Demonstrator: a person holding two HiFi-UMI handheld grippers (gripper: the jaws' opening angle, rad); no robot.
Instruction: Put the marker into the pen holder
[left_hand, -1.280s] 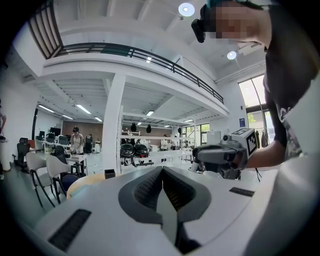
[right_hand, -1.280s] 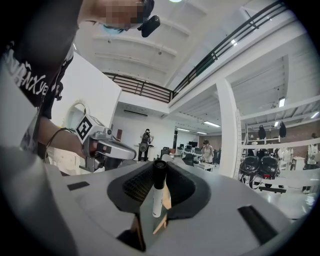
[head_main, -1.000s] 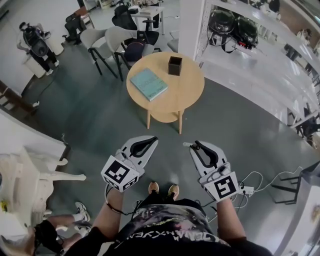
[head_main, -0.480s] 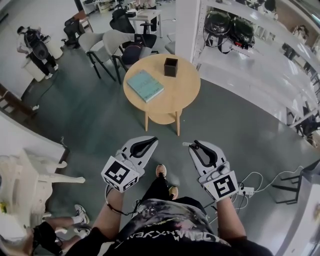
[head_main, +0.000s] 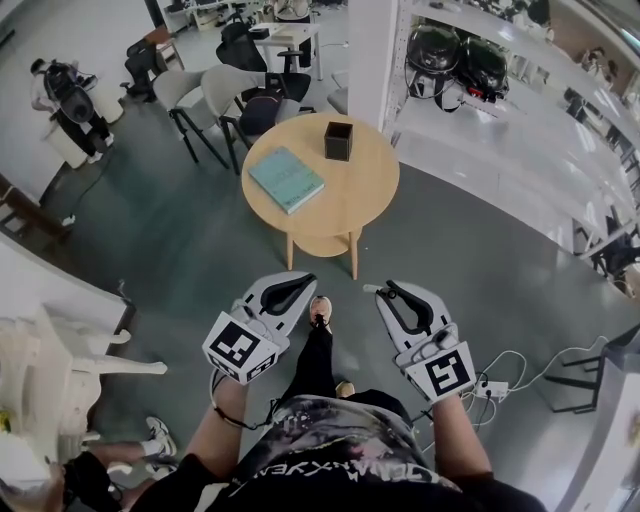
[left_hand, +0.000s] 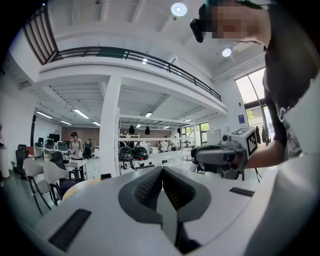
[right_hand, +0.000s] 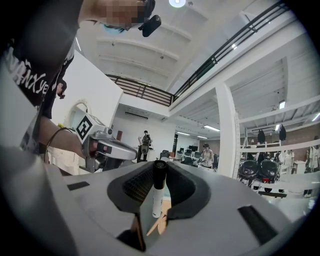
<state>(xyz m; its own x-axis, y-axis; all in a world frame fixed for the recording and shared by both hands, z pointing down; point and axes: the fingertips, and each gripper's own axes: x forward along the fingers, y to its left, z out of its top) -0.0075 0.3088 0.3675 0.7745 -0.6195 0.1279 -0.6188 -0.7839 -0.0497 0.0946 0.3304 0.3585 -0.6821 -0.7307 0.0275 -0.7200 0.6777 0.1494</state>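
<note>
My right gripper (head_main: 383, 291) (right_hand: 159, 172) is shut on a white marker with a black cap (right_hand: 158, 192); the marker's white end (head_main: 371, 290) pokes out at the jaws' left in the head view. My left gripper (head_main: 300, 281) (left_hand: 161, 172) is shut with nothing in it. Both are held at waist height, well short of the round wooden table (head_main: 365, 195). On the table's far side stands the black square pen holder (head_main: 338, 141), with a teal book (head_main: 286, 179) lying to its left.
Grey chairs (head_main: 215, 95) stand behind the table, and a white pillar (head_main: 372, 45) and white shelving (head_main: 500, 120) with helmets rise at the right. A white cabinet (head_main: 40, 290) is at the left. Cables and a power strip (head_main: 493, 389) lie on the floor at the right.
The table has drawn slightly nearer as the person steps forward, one leg now swung ahead. Both grippers keep their pose and the marker stays held.
</note>
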